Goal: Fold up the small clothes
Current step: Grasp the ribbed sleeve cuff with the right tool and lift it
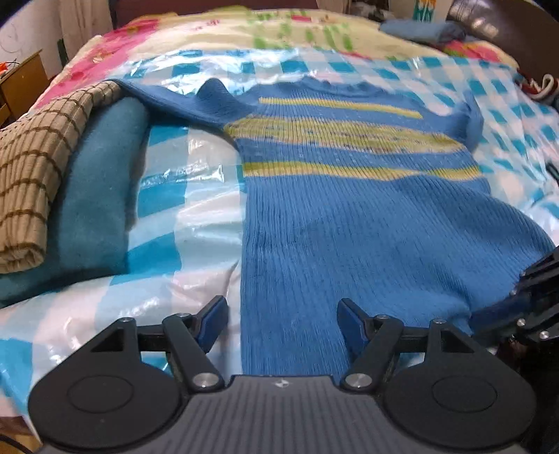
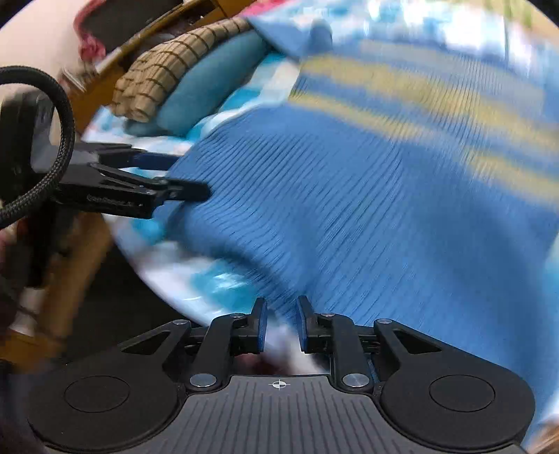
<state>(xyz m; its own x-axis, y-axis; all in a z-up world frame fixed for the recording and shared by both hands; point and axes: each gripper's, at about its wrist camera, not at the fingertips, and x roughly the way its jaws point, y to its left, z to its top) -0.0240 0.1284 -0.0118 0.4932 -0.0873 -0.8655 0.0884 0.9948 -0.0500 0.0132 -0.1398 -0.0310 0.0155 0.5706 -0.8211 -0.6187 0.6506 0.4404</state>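
Note:
A blue ribbed sweater [image 1: 349, 227] with yellow-green stripes lies flat on a blue-and-white checked plastic sheet [image 1: 181, 209], neck at the far end. My left gripper [image 1: 281, 307] is open and straddles the sweater's near left edge, with one finger over the sheet and the other over the knit. In the blurred right wrist view the sweater [image 2: 367, 181] fills the middle. My right gripper [image 2: 281, 304] sits at its near hem with the pads a small gap apart and no cloth between them. The left gripper [image 2: 192, 176] shows there at the left, and the right gripper [image 1: 534, 290] shows at the left view's right edge.
At the left lies a folded tan checked garment [image 1: 31, 167] on a folded teal cloth [image 1: 97, 195]. A floral blanket [image 1: 209, 31] covers the bed's far end, with a folded blue cloth [image 1: 422, 29] at the back right. Wooden furniture [image 1: 21, 80] stands beyond the left side.

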